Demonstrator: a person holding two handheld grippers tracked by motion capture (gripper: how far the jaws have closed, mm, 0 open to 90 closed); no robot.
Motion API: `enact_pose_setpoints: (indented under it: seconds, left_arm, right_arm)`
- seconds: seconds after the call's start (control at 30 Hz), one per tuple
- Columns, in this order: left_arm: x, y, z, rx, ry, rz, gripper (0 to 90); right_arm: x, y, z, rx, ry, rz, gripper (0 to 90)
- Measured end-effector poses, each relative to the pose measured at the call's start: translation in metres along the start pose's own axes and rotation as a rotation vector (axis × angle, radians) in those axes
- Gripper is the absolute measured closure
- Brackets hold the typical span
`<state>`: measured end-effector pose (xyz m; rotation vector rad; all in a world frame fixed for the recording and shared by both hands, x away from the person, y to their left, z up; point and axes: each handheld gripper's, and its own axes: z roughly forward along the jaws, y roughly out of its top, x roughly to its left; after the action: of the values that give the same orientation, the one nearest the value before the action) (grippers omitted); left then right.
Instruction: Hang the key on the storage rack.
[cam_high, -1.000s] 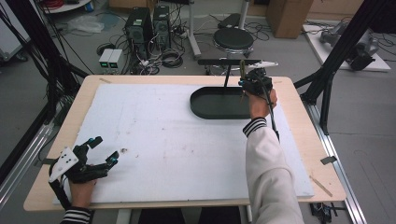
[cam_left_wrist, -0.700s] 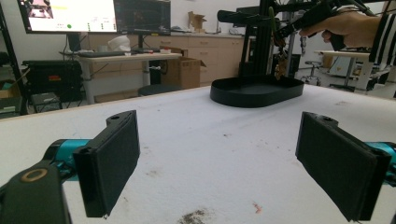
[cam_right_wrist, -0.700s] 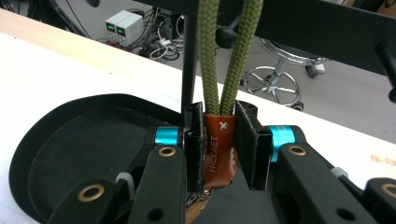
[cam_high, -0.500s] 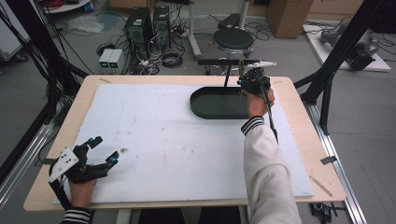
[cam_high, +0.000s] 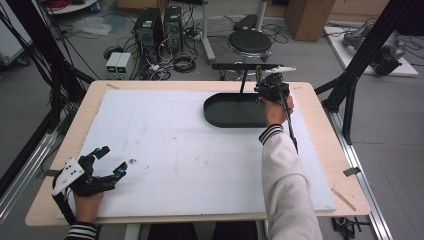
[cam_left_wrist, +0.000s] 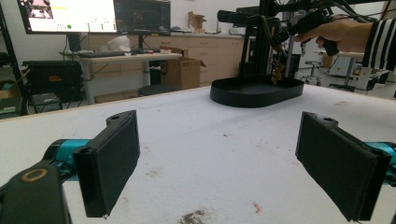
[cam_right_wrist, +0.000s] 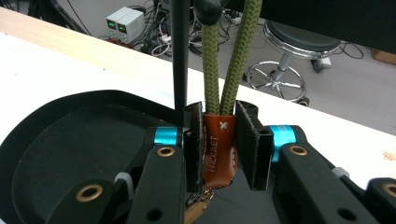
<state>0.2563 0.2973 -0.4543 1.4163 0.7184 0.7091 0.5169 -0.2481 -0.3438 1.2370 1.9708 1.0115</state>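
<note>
Right gripper view: my right gripper (cam_right_wrist: 219, 147) clamping brown leather tab (cam_right_wrist: 217, 149) of green rope loop (cam_right_wrist: 227, 56), hanging off stand peg over black tray (cam_high: 231, 110) at table's one o'clock. Left gripper (cam_high: 111, 160) idling wide at seven. Next, I judge: lifting loop clear of peg, or letting go.

sleeve (cam_high: 287, 185): white, striped cuff | gripper (cam_right_wrist: 219, 144): black, cyan collars

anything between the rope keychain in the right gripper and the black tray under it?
Nothing visible. The right gripper is shut on the keychain's brown leather tab, with the green rope loop hung on the stand's bar above. The black tray lies directly below, its floor bare. The stand's thin post stands just beside the rope.
</note>
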Motion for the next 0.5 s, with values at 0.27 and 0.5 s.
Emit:
enact_pose_setpoints:
  seconds: [0.27,0.5]
  left_arm:
    - [0.000,0.000,0.000,-0.003,-0.001,0.003,14.2]
    - [0.000,0.000,0.000,-0.003,-0.001,0.000,14.2]
  right_arm:
    - [-0.002,-0.002,0.003,-0.009,0.001,0.029,23.8]
    - [-0.001,-0.007,-0.019,-0.083,0.071,0.010,0.3]
